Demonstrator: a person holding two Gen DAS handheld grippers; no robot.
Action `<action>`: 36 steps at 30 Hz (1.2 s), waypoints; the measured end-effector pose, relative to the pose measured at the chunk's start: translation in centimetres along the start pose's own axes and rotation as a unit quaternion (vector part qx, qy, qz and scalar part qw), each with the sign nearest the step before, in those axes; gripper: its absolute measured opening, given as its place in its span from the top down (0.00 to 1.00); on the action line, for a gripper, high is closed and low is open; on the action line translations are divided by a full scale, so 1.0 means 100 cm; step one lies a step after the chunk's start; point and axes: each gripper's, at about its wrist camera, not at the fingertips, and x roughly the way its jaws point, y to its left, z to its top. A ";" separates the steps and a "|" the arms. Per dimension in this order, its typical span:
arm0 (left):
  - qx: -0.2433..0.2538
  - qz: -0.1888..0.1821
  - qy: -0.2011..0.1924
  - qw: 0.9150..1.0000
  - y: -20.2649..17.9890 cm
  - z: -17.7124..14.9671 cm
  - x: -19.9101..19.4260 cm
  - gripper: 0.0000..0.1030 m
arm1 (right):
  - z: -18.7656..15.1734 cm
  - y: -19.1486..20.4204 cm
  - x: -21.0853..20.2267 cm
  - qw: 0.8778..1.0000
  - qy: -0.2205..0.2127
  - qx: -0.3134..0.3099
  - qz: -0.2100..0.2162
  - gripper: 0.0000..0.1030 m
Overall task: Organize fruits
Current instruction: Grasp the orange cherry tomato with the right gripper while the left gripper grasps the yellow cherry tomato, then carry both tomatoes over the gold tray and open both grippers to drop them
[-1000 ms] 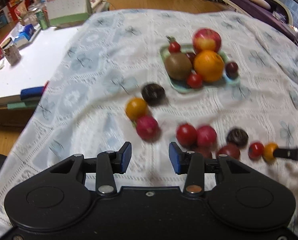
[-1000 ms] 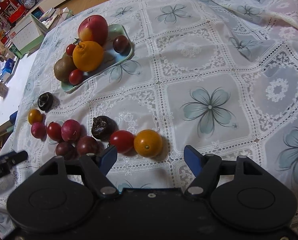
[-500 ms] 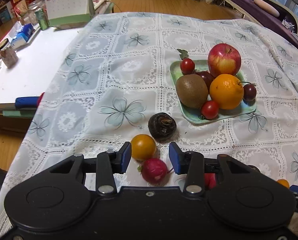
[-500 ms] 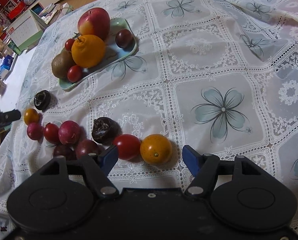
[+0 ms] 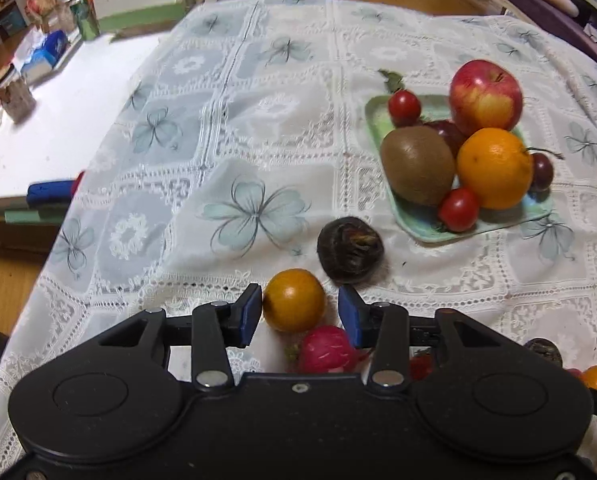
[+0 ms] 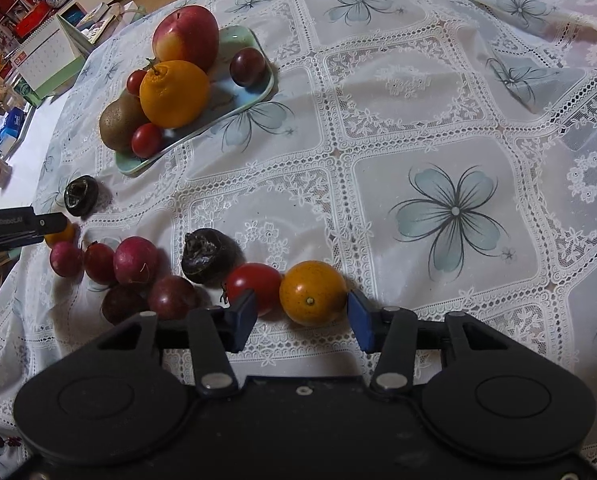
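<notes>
Fruit lies scattered on the lace tablecloth (image 6: 438,128), and both grippers are now lined up on small orange pieces.

The left gripper (image 5: 300,312) has dropped lower and slid forward over the last second: then the loose fruit lay well ahead of its fingers, now a small orange fruit (image 5: 293,300) sits between the blue pads, touching the left one or nearly so, with a clear gap to the right one. Its jaws stand moderately wide and grip nothing yet. A pink radish (image 5: 325,350) lies just under the gripper body, and a dark chestnut-like piece (image 5: 349,249) rests just ahead and to the right. Farther ahead and right stands the green tray (image 5: 418,230), loaded with a kiwi (image 5: 417,165), an orange (image 5: 494,168), an apple (image 5: 484,98) and cherry tomatoes.

The right gripper (image 6: 302,316) has scarcely moved, but its jaws, wide a second ago, are closing around a second orange fruit (image 6: 312,293). The right pad is at the fruit's skin; the left pad still seems short of it and overlaps a red tomato (image 6: 254,286) that touches the fruit's left side. A cluster of radishes and dark fruit lies farther left, the tray far ahead-left.

Both hands look set to carry their pieces to the tray. The neighbouring tomato could get pinched or nudged as the right jaws finish closing.
</notes>
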 end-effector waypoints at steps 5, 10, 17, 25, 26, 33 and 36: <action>-0.013 -0.017 0.020 1.000 0.004 -0.002 0.013 0.50 | -0.003 0.001 0.000 1.000 -0.007 -0.005 -0.016 0.63; -0.017 -0.015 0.025 0.999 0.004 0.000 0.017 0.52 | -0.001 0.000 -0.001 1.000 -0.015 0.003 -0.016 0.61; -0.021 -0.033 -0.007 0.999 0.008 -0.001 0.009 0.56 | -0.002 0.001 -0.003 0.999 -0.039 -0.009 -0.019 0.64; -0.010 -0.033 -0.041 0.999 0.004 -0.008 -0.032 0.56 | -0.001 -0.005 -0.022 0.998 -0.057 0.008 -0.014 0.64; -0.009 -0.036 -0.044 0.998 0.004 -0.011 -0.039 0.56 | -0.001 -0.005 -0.024 0.998 -0.056 0.010 -0.013 0.64; 0.012 -0.054 -0.058 0.997 -0.006 -0.052 -0.086 0.55 | -0.023 0.001 -0.047 0.999 -0.049 -0.003 0.017 0.64; 0.019 -0.062 -0.058 0.996 -0.009 -0.076 -0.101 0.55 | -0.040 0.009 -0.059 0.998 -0.052 -0.021 0.027 0.64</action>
